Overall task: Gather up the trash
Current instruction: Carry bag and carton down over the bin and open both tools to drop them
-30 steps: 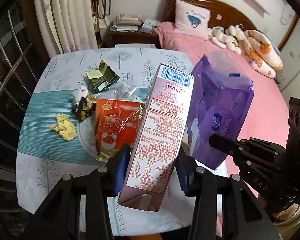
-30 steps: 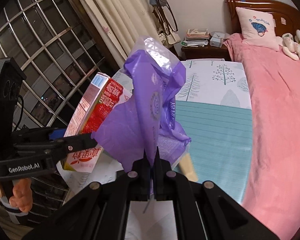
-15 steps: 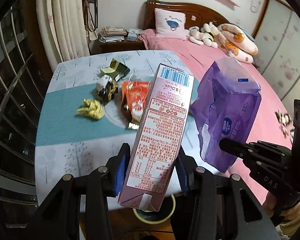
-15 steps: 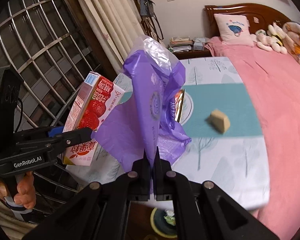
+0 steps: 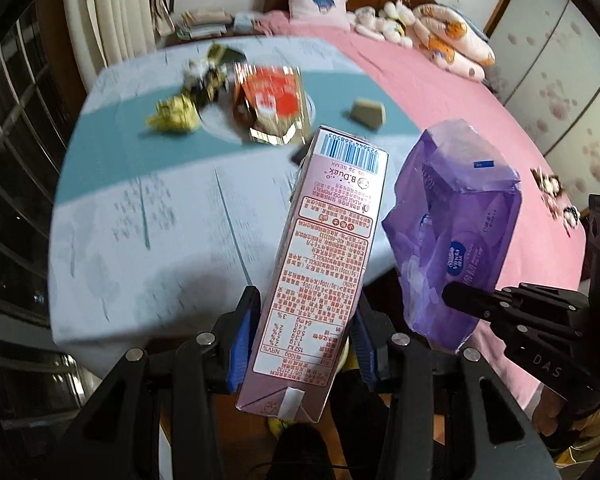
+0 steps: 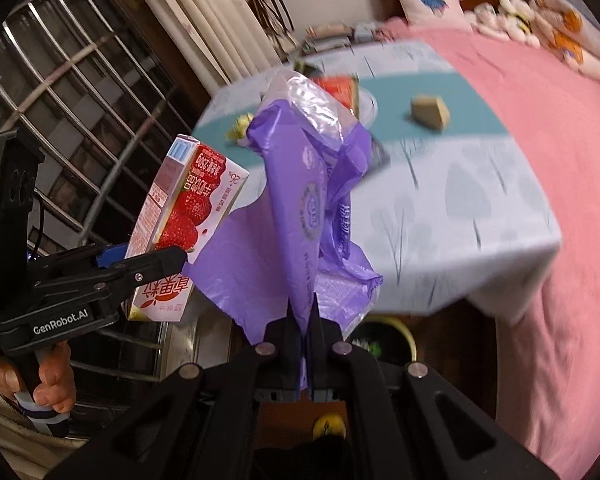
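Left tongs (image 5: 300,332) clamp milk carton (image 5: 324,268), right tongs (image 6: 306,316) pinch purple bag (image 6: 300,200); wrappers (image 5: 268,100) remain on bench (image 5: 140,240).

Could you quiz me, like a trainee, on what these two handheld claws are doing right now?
1. True or false: the left claw grips a pink carton.
2. What does the right claw pinch? A) purple wrapper B) yellow wad C) tan box
3. Fill in: the red packet lies on the ____.

Key: 1 true. 2 A, the purple wrapper; the yellow wad and tan box lie on the cloth. 3 table.
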Action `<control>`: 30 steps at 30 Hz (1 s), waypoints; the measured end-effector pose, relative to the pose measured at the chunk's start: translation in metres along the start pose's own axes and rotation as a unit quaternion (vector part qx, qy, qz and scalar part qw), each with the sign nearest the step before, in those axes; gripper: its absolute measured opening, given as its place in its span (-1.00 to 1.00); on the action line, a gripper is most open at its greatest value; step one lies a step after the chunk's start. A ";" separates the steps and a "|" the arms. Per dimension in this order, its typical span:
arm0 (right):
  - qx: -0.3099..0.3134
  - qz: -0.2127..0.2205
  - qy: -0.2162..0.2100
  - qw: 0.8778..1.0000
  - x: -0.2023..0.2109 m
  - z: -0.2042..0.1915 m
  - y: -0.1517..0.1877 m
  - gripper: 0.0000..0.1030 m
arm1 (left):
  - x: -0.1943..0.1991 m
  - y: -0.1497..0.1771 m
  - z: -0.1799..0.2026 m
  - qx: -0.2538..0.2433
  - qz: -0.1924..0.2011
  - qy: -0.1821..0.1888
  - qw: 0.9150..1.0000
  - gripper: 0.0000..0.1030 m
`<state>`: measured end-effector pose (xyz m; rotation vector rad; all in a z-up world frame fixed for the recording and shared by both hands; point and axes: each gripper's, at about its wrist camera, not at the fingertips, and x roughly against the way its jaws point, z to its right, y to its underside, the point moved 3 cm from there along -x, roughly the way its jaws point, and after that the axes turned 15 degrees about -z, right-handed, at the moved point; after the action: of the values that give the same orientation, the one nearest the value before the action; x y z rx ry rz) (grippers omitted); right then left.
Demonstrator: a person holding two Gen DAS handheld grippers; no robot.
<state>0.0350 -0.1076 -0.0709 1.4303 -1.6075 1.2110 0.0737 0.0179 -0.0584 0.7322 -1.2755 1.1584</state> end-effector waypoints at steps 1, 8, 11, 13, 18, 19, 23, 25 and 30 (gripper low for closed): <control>-0.004 -0.007 0.000 1.000 -0.005 0.001 0.006 -0.98 | -0.004 0.006 0.001 -0.001 -0.004 0.001 1.000 -0.18; -0.036 -0.063 -0.004 0.997 -0.056 0.016 0.040 -0.98 | -0.062 0.040 0.003 0.006 -0.058 0.015 0.998 -0.18; -0.051 -0.085 -0.005 0.995 -0.085 0.027 0.054 -0.98 | -0.090 0.048 0.002 0.011 -0.073 0.012 0.997 -0.18; -0.067 -0.104 -0.010 0.992 -0.109 0.039 0.064 -0.98 | -0.111 0.054 0.001 0.015 -0.084 0.009 0.996 -0.18; -0.106 -0.143 -0.018 0.984 -0.172 0.068 0.084 -0.98 | -0.168 0.063 -0.003 0.022 -0.105 0.003 0.994 -0.18; -0.112 -0.149 -0.019 0.982 -0.182 0.073 0.086 -0.98 | -0.178 0.064 -0.003 0.024 -0.109 0.004 0.994 -0.18; -0.128 -0.166 -0.019 0.978 -0.225 0.095 0.095 -0.98 | -0.226 0.070 -0.003 0.024 -0.122 0.003 0.992 -0.18; -0.133 -0.175 -0.019 0.975 -0.250 0.106 0.099 -0.98 | -0.253 0.073 -0.002 0.025 -0.129 0.004 0.991 -0.18; -0.133 -0.189 -0.014 0.973 -0.305 0.132 0.105 -0.97 | -0.323 0.077 0.001 0.024 -0.148 -0.001 0.989 -0.17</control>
<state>0.0021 -0.1210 -0.4178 1.4953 -1.3733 0.7312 0.0327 -0.0384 -0.3827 0.9243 -1.0996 0.9490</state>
